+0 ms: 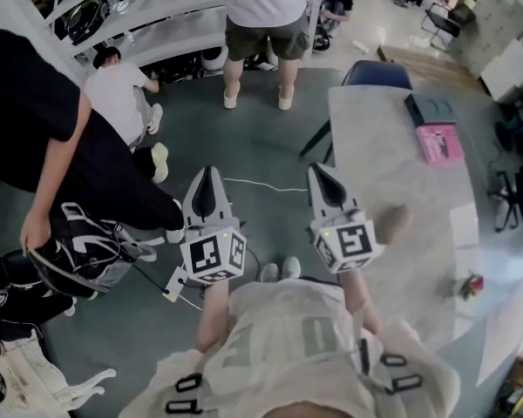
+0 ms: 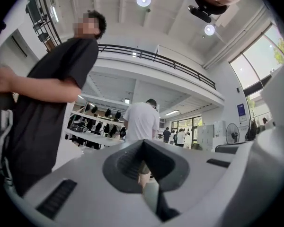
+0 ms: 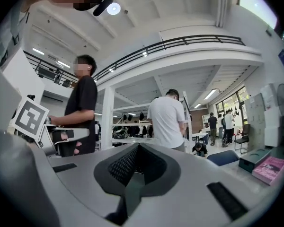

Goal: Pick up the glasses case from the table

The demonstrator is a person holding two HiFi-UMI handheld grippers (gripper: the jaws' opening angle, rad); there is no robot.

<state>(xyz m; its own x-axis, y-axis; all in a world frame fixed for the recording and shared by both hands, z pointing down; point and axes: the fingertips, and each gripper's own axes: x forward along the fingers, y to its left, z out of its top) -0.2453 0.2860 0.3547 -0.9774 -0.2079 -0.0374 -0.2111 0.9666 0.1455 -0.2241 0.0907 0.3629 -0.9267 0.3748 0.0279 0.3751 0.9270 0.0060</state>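
**A:** Head view first: what takes up the most room?

**B:** Grey floor (image 1: 270,146), then the pale table (image 1: 383,172) on the right, with a blue chair (image 1: 376,74) at its far end. A person in black (image 1: 52,138) stands at the left, and a person in a white shirt (image 1: 261,7) stands further off.

**A:** And the grippers?

**B:** The left gripper (image 1: 208,181) and right gripper (image 1: 322,181) are held side by side, the right one just beside the table's edge. Each gripper view shows its jaws pressed together with nothing between them.

**A:** Where is the glasses case?

**B:** A dark case (image 1: 430,109) and a pink case (image 1: 438,142) lie just beside each other on the table's far part, well apart from both grippers. I cannot tell which of them is the glasses case.
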